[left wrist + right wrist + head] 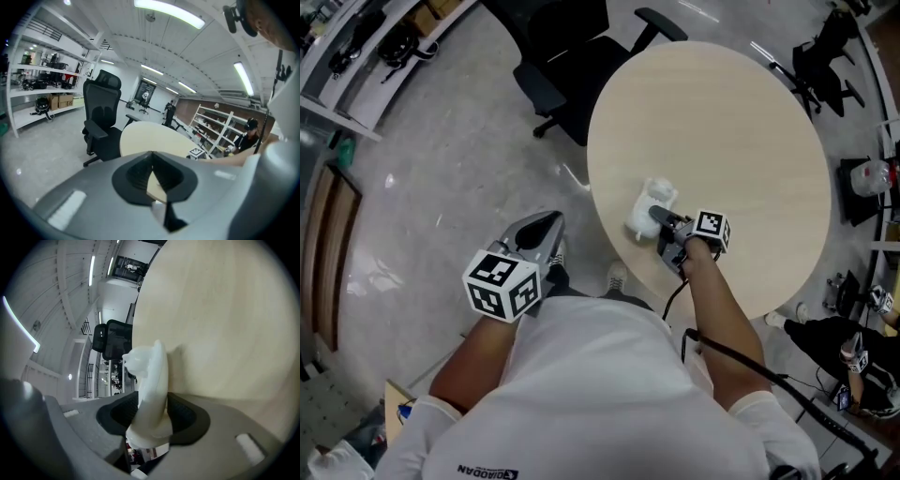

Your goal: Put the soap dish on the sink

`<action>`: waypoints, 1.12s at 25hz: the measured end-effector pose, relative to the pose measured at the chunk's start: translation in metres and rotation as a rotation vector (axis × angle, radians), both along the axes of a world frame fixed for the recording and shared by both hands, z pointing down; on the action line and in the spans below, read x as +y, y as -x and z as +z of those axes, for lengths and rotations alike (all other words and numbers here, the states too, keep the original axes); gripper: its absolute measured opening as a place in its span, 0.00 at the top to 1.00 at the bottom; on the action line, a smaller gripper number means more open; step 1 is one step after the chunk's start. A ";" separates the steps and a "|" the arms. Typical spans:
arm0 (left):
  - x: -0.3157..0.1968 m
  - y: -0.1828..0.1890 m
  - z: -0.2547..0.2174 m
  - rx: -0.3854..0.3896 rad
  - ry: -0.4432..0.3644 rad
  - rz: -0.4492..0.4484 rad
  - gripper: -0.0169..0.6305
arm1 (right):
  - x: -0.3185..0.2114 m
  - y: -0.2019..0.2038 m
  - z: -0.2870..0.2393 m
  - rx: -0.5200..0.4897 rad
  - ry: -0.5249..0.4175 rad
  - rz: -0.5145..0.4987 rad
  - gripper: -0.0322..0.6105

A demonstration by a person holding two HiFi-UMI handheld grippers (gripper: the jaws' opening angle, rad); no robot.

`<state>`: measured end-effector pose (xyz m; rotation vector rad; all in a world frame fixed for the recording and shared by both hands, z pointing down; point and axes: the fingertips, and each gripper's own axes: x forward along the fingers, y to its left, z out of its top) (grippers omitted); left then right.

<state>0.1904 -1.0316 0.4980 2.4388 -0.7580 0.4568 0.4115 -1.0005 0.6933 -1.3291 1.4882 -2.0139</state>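
At the far left of the head view we are looking down on grey floor. Above it we are holding our left gripper, out beyond the table's edge and well apart from the dish. In the left gripper view its jaws are meeting at their tips with nothing between them, and they are pointing past a black office chair toward the round beige table.

Moving rightward in the head view, that chair is standing by the table's far-left edge. On the table, near the edge closest to us, the white soap dish is showing at the tips of our right gripper, which is reaching in from our side.

In the right gripper view the jaws are standing partly apart with the dish filling the gap. Both dark pads are lying against its sides, so we are gripping it on edge. We are not able to tell whether its far rim is resting on the tabletop or hanging just over it.
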 end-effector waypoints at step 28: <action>0.055 -0.021 -0.009 0.010 -0.049 -0.211 0.97 | 0.006 -0.061 -0.031 0.374 -0.107 -0.286 0.41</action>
